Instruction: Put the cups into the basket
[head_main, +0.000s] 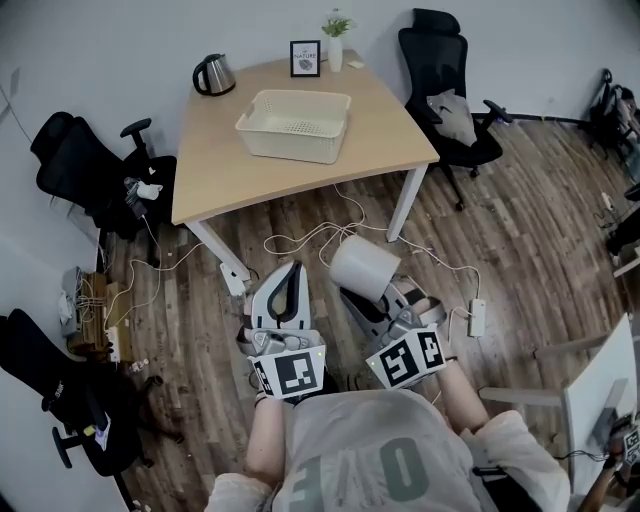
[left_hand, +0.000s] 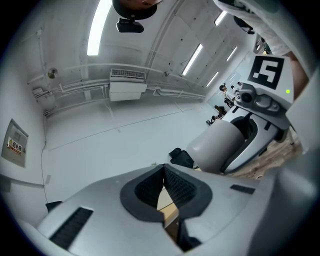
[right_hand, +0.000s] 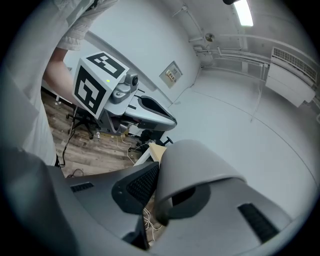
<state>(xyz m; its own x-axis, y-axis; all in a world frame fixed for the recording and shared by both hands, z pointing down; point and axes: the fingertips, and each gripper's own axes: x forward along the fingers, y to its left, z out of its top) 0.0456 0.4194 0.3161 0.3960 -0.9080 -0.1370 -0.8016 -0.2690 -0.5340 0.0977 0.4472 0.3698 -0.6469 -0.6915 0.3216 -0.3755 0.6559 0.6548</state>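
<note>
My right gripper (head_main: 385, 291) is shut on a pale grey cup (head_main: 364, 266), which is tilted on its side with its mouth toward the gripper. In the right gripper view the cup's wall (right_hand: 196, 165) lies between the two jaws, the left pad (right_hand: 142, 184) against it. My left gripper (head_main: 289, 270) is held beside it, shut with nothing between its pads (left_hand: 176, 186). From the left gripper view the cup (left_hand: 219, 145) shows in the right gripper's jaws. The cream basket (head_main: 293, 125) stands on the wooden table (head_main: 213, 157), well ahead of both grippers. I see no other cup.
A kettle (head_main: 214, 74), a framed picture (head_main: 305, 58) and a small potted plant (head_main: 336, 38) stand at the table's far edge. Office chairs (head_main: 447, 95) (head_main: 88, 170) flank the table. Cables (head_main: 330, 232) and a power strip (head_main: 477, 317) lie on the wood floor.
</note>
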